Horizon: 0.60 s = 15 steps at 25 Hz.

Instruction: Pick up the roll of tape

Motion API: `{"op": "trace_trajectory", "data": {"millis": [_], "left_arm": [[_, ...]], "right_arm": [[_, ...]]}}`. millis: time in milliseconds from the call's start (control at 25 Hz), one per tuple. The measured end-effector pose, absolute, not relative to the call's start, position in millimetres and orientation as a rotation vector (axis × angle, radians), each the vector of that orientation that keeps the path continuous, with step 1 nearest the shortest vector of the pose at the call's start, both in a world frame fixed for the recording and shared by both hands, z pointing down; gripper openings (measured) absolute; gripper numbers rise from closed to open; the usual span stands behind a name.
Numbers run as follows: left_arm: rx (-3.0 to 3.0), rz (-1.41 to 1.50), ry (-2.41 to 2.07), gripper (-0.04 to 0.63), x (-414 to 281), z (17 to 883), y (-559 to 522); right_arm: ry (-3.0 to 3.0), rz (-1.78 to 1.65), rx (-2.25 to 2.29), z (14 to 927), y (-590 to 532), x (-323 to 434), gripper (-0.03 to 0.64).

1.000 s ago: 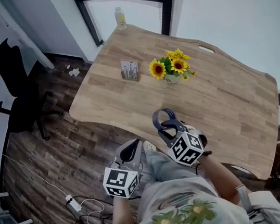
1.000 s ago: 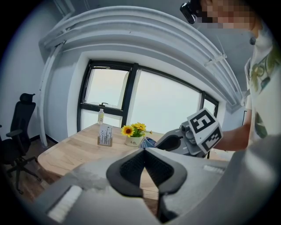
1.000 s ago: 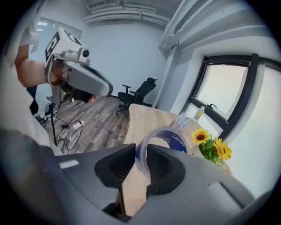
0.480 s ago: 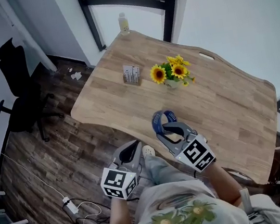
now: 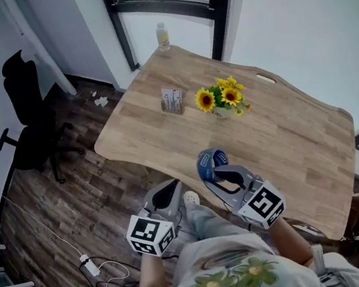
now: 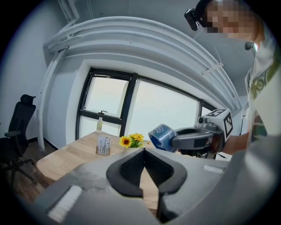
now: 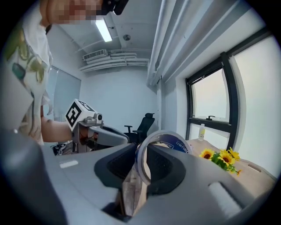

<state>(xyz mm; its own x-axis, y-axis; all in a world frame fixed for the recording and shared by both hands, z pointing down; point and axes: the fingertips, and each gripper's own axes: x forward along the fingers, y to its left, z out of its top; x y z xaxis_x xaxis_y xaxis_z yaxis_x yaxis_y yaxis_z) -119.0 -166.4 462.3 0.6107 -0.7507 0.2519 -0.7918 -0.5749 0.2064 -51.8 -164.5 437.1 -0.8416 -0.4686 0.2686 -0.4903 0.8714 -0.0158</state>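
A blue roll of tape (image 5: 206, 165) hangs in the air over the near edge of the wooden table (image 5: 293, 135). My right gripper (image 5: 212, 172) is shut on it, the jaws pinching the ring's wall. In the right gripper view the roll (image 7: 169, 141) stands upright between the pads (image 7: 117, 165). My left gripper (image 5: 168, 192) floats lower left of it, off the table edge above the floor, jaws shut with nothing in them. From the left gripper view, the tape (image 6: 163, 136) and the right gripper (image 6: 172, 139) appear to the right of the left gripper (image 6: 143, 150).
A vase of sunflowers (image 5: 222, 97) and a small card holder (image 5: 172, 100) stand mid-table. A bottle (image 5: 162, 36) sits at the far corner by the window. A black office chair (image 5: 27, 119) and floor cables (image 5: 102, 273) lie to the left.
The right gripper has risen off the table with the tape and turned its wrist; its marker cube has shifted right. The left gripper has risen slightly.
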Motion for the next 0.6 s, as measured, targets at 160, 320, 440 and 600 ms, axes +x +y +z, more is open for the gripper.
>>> {"op": "trace_trajectory", "data": {"millis": [160,320,440,600], "left_arm": [[2.549,0.166,-1.272,0.003,-117,454,-164],[2.558,0.156,-1.273,0.002,-112,451,-160],[2.561,0.151,-1.273,0.003,-109,449,-155],[2.562,0.148,-1.271,0.003,-105,448,-151]], "right_arm": [[-2.842,0.161,0.695,430,-157,-54,0.086],[-2.862,0.201,0.676,425,-151,-54,0.083],[-2.886,0.204,0.64,420,-144,-55,0.074],[-2.888,0.201,0.626,420,-140,-53,0.072]]}}
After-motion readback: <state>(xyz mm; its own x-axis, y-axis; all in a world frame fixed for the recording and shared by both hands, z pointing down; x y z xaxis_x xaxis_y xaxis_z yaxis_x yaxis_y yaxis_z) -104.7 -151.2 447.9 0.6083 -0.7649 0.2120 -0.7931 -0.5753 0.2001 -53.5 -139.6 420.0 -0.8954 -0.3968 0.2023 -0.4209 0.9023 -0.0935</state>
